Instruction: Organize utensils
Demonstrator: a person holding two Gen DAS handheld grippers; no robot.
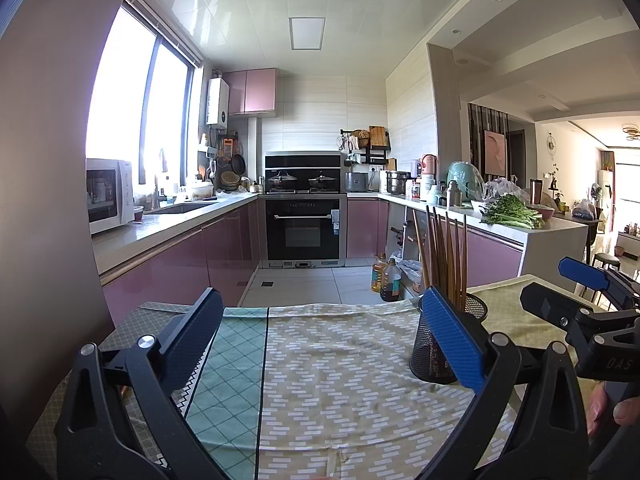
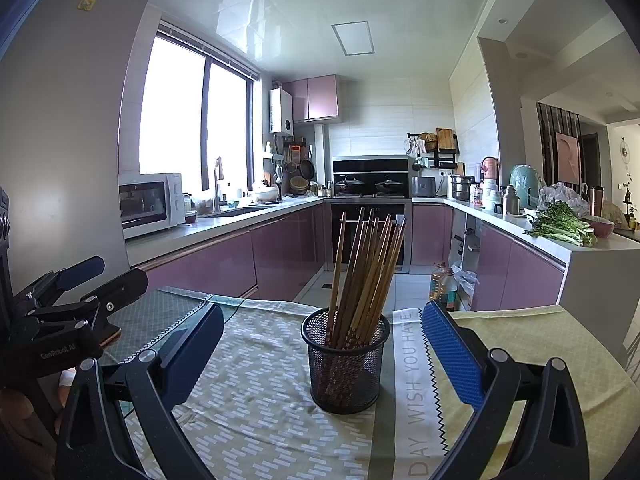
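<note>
A patterned cloth [image 2: 256,392] is covering the tabletop [image 1: 132,320]. A black mesh holder [image 2: 346,364] is standing upright on it, chopsticks [image 2: 368,268] leaning inside. The right gripper [image 2: 322,354] is framing the holder, fingers spread wide and apart from it. The left gripper [image 1: 320,336] is hovering beside, fingers spread wide, empty.

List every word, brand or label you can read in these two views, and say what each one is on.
"DAY WISH YOU HAVE", start cut off: cloth strip right of the cup.
"CenRobot.AI", last letters unsure: left tongs body, right view.
"DAS", cut off: right tongs body, left view.
Too small or blurred: fridge stickers, oven label, oil bottle label.
</note>
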